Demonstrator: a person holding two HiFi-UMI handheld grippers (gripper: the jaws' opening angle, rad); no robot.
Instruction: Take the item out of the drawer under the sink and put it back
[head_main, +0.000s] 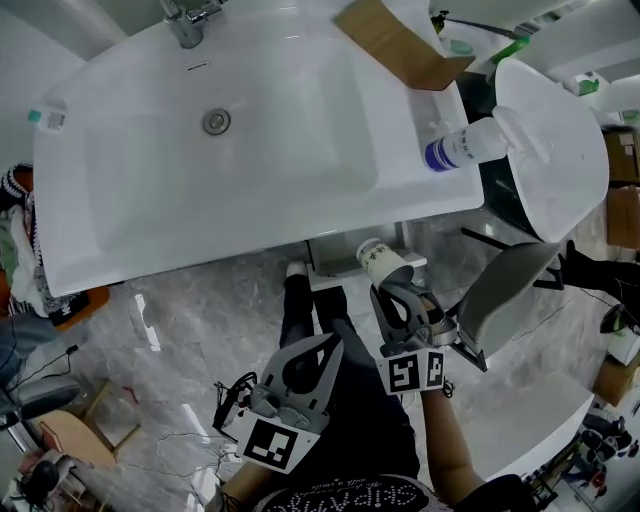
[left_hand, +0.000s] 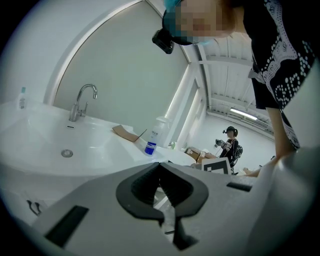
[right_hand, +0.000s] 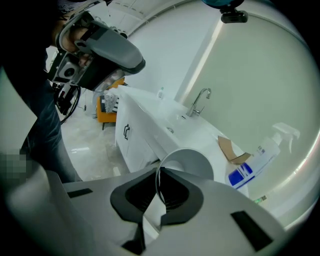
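A paper cup is pinched by its rim in the right gripper, just off the sink's front edge, above the open drawer. The left gripper is pressed together and empty. The cup looks lifted out; next, lower it into the drawer and release it.
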